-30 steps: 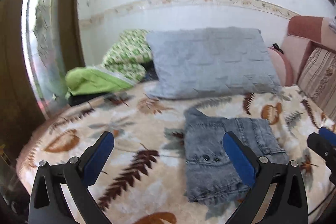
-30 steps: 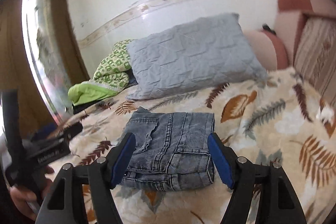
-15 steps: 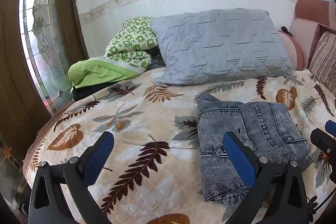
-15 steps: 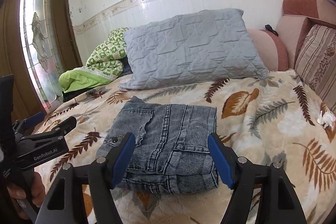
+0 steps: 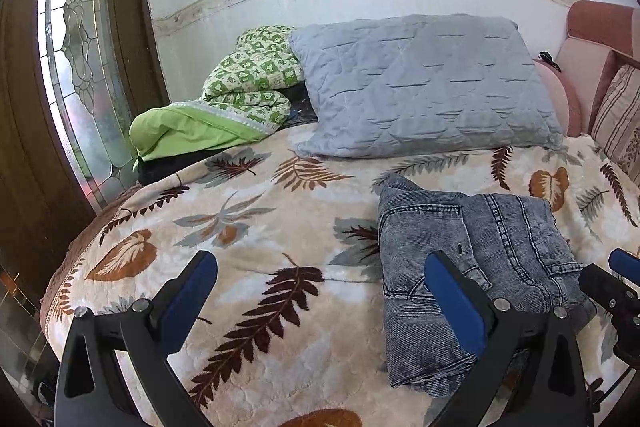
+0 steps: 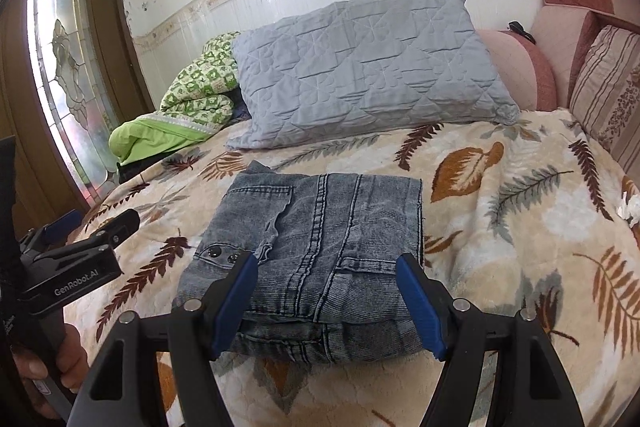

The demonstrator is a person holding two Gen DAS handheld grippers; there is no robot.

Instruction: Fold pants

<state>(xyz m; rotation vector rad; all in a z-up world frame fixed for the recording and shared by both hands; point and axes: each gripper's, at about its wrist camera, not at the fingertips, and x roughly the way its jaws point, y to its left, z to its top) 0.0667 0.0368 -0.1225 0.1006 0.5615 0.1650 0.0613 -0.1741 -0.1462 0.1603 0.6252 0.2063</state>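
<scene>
At the far left of the right wrist view, the hand gripping the left tool was seen low in the frame, fingers wrapped round the black handle, the tool held level above the bed's leaf-patterned blanket and aimed toward the wall. Its blue-padded fingers were spread wide apart with nothing between them — only blanket was visible in the gap.

Further right, the folded pants were laid flat on the blanket in a compact grey denim rectangle, near the bed's front edge and in front of the grey pillow. A green quilt was bunched to the left of that pillow, against the wall.

The right tool was held just above the near edge of the pants, pointing forward over them. Its fingers were likewise spread wide, straddling the bundle's width without gripping it — no fabric was pinched between the pads. In the left wrist view only its tip was caught, at the right edge beside the pants.
</scene>
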